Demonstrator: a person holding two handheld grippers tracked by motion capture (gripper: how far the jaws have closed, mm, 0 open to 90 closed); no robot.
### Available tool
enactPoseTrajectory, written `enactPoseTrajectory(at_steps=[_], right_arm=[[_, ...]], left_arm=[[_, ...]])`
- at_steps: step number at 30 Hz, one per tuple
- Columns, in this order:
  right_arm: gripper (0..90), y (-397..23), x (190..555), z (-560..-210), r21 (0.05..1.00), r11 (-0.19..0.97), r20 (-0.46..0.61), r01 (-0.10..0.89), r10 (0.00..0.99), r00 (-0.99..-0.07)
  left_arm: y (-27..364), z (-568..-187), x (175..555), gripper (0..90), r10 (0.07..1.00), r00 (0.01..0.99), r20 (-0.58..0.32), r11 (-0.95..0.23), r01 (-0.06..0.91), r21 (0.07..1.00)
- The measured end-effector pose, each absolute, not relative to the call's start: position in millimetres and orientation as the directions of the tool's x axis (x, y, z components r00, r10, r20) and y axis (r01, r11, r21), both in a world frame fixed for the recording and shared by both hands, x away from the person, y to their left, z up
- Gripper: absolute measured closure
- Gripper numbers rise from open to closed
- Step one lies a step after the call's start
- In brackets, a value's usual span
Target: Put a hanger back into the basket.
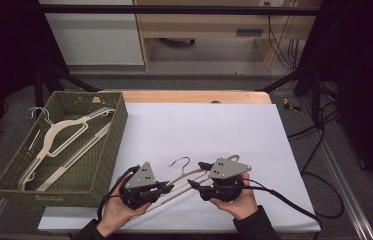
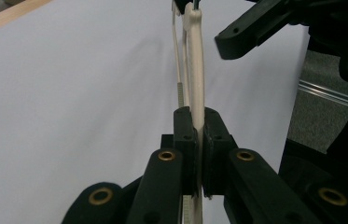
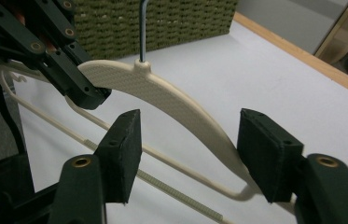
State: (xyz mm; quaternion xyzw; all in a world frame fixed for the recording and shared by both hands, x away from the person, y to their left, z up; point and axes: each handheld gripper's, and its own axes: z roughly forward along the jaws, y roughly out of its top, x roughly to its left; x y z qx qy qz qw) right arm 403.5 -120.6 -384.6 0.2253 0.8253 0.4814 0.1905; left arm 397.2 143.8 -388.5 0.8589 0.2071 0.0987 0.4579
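On the white sheet (image 1: 214,130), near edge, cream hanger (image 1: 184,181) held just above it, long axis left-right across the person, metal hook (image 1: 180,162) pointing away toward the far side. Left gripper (image 1: 170,187) pinches hanger's left arm. Right gripper (image 1: 198,175) spread, pads either side of right arm, not pressing.

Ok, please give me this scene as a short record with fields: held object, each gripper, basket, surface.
held object: cream hanger with a metal hook, above the white sheet
left gripper: fingers shut on the hanger's arm
right gripper: fingers apart, hanger arm between them, not pressed
basket: green woven, at the left, more cream hangers inside
surface: white sheet on a wooden table
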Motion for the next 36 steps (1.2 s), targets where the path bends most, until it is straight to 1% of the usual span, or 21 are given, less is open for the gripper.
enactPoseTrajectory(at_steps=[2, 7, 12, 18, 28, 32, 36], right_arm=[[36.0, -127, 403, -381, 0.897, 0.398, -0.078, 0.192, 0.571, -0.817], [30.9, -143, 403, -377, 0.914, 0.348, -0.050, 0.208, 0.608, -0.793], [25.8, -161, 404, -376, 0.929, 0.292, -0.017, 0.228, 0.648, -0.761], [18.3, -187, 405, -381, 0.934, 0.205, 0.068, 0.292, 0.701, -0.710], [12.1, -217, 407, -391, 0.933, 0.144, 0.104, 0.331, 0.772, -0.627], [9.6, -223, 408, -394, 0.929, 0.130, 0.111, 0.345, 0.795, -0.596], [8.4, -226, 409, -395, 0.926, 0.137, 0.105, 0.352, 0.801, -0.589]], left_arm=[[147, -388, 399, 86.5, 0.462, 0.887, -0.023, -0.486, 0.275, 0.830], [157, -385, 403, 86.5, 0.520, 0.854, -0.021, -0.455, 0.297, 0.840], [168, -375, 404, 86.5, 0.545, 0.838, -0.017, -0.423, 0.292, 0.858], [183, -354, 399, 86.5, 0.575, 0.818, -0.012, -0.372, 0.275, 0.887], [208, -305, 392, 86.5, 0.615, 0.787, 0.044, -0.337, 0.212, 0.917], [223, -286, 399, 86.5, 0.623, 0.780, 0.059, -0.329, 0.193, 0.925], [239, -273, 409, 86.5, 0.630, 0.774, 0.065, -0.331, 0.192, 0.924]])
